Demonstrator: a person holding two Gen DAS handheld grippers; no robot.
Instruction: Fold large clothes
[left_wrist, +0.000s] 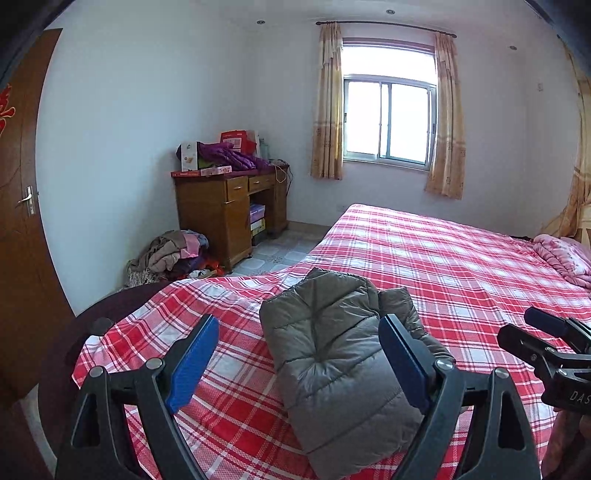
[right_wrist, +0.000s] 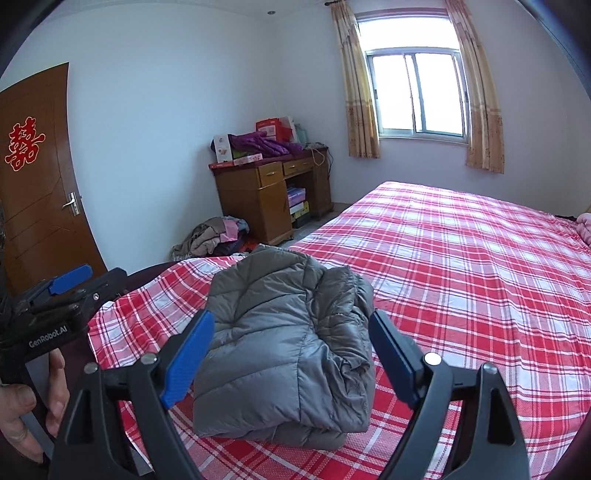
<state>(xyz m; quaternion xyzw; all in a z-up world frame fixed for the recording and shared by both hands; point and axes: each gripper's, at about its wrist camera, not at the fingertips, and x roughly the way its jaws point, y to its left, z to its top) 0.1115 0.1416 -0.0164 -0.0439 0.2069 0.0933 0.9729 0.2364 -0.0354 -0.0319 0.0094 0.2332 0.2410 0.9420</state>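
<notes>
Grey puffer jacket (right_wrist: 284, 343) lay on the near corner of the bed, folded down to a thick, squarish bundle with its quilted back uppermost and a few loose layers bulging at the right-hand edge. It rested flat on the red-and-white checked bedspread (right_wrist: 461, 266), close to the foot edge, with most of the bed beyond it bare apart from a pink quilt (left_wrist: 561, 258) bunched at the far end.

Both tools hung above and short of it, apart from the cloth. The left gripper (left_wrist: 299, 363) had its blue pads spread wide, nothing between them but the view of the jacket below; the right gripper (right_wrist: 291, 362) stood just as wide, and likewise touched nothing. Each showed at the edge of the other's view, and a hand (right_wrist: 26, 413) was wrapped round the left tool's handle.

To my eye the folding of this garment looked done — the bundle was compact and held its shape with no grip on it. The step in hand seemed to be the letting-go and drawing clear. What came next, I judged, called either for tidying that loose right edge or for fetching another piece — perhaps from the heap of clothes (right_wrist: 214, 236) on the floor beside the wooden desk (right_wrist: 273, 199).
</notes>
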